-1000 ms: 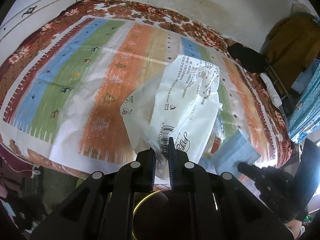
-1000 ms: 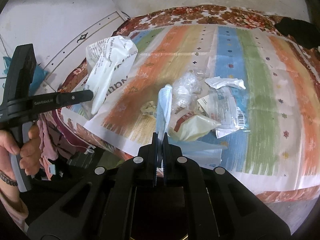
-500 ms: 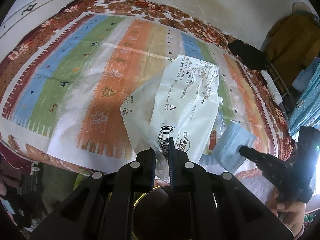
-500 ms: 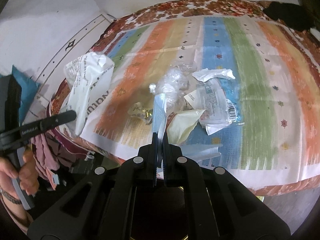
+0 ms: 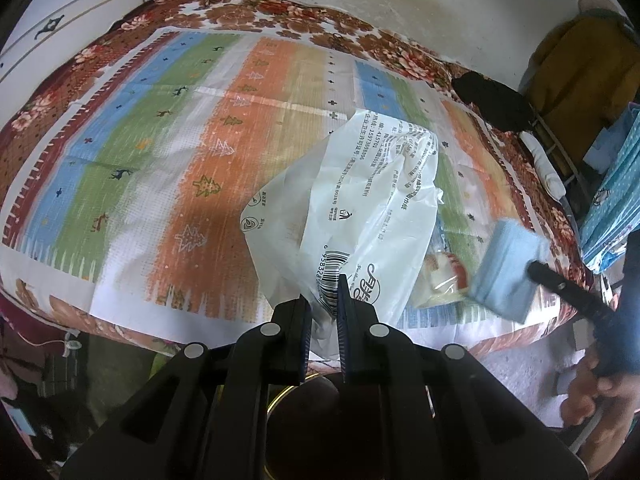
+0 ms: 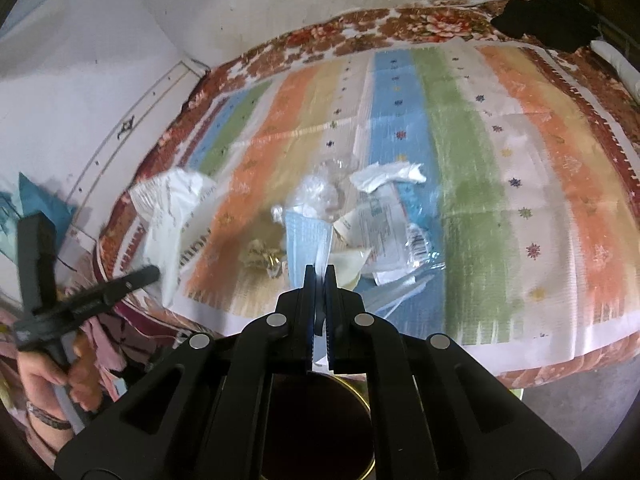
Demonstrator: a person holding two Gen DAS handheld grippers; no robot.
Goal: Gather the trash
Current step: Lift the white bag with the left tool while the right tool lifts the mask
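Both grippers loaded over the bed [image 5: 120,184].
My left gripper [image 5: 322,300] fingers pinch the white plastic bag [image 5: 360,216]; my right gripper [image 6: 319,276] fingers clamp the blue face mask [image 6: 308,240] above the near trash pile [image 6: 376,216].

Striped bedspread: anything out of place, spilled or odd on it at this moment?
Yes. Loose litter, crumpled wrappers, clear plastic and torn paper, lies scattered on the striped bedspread near its front edge. Off the bed, the left gripper pinches a white printed bag, the right gripper a blue face mask.
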